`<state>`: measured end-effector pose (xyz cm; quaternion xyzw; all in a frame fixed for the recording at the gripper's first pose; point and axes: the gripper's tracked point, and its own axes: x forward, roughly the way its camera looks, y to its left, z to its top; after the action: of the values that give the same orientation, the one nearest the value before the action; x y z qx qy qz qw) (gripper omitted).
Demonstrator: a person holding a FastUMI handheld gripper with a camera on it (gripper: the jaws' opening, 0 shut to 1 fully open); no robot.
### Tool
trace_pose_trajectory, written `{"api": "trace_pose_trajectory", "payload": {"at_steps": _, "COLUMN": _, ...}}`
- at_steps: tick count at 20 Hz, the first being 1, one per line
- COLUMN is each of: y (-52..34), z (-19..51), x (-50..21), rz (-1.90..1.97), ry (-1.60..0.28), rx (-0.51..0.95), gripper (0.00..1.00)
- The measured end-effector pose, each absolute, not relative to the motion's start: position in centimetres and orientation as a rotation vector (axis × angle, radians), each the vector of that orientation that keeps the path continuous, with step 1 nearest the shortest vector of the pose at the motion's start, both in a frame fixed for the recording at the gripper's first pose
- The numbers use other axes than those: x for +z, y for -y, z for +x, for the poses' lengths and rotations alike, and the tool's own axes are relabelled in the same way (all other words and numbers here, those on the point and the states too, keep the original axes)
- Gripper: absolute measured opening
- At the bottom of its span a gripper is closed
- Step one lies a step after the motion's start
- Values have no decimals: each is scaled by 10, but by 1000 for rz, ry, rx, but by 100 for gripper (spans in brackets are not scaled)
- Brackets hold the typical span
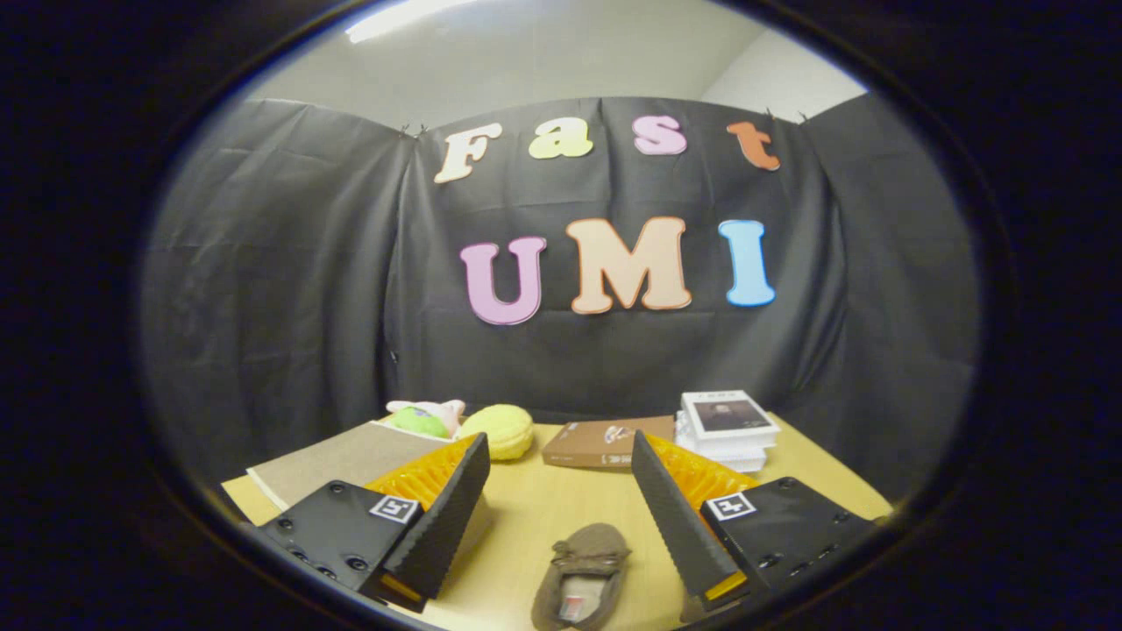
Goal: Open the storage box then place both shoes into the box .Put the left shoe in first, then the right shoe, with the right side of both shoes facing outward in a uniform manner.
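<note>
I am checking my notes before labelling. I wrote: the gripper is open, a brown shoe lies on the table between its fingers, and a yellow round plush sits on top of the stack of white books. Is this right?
Not quite. In the gripper view the yellow round plush sits on the table, apart from the stack of white books. The rest holds: the gripper is open and the brown shoe lies between its fingers.

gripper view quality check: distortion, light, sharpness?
Gripper view: heavy fisheye bending of the table; a ceiling light flares above; the shoe between the open hand-held gripper fingers is dim and soft; the books beyond are sharper.
</note>
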<state>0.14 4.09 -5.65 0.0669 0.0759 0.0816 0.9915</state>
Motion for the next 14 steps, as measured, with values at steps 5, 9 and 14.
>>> {"api": "trace_pose_trajectory", "payload": {"at_steps": 5, "y": -81, "z": -2, "x": -90, "rz": 308, "ry": -276, "rx": 310, "gripper": 100}}
{"api": "trace_pose_trajectory", "payload": {"at_steps": 9, "y": -110, "z": -8, "x": -121, "rz": 504, "ry": -415, "rx": 409, "gripper": 100}}
{"api": "trace_pose_trajectory", "payload": {"at_steps": 14, "y": -137, "z": -16, "x": -150, "rz": 843, "ry": -574, "rx": 481, "gripper": 100}}
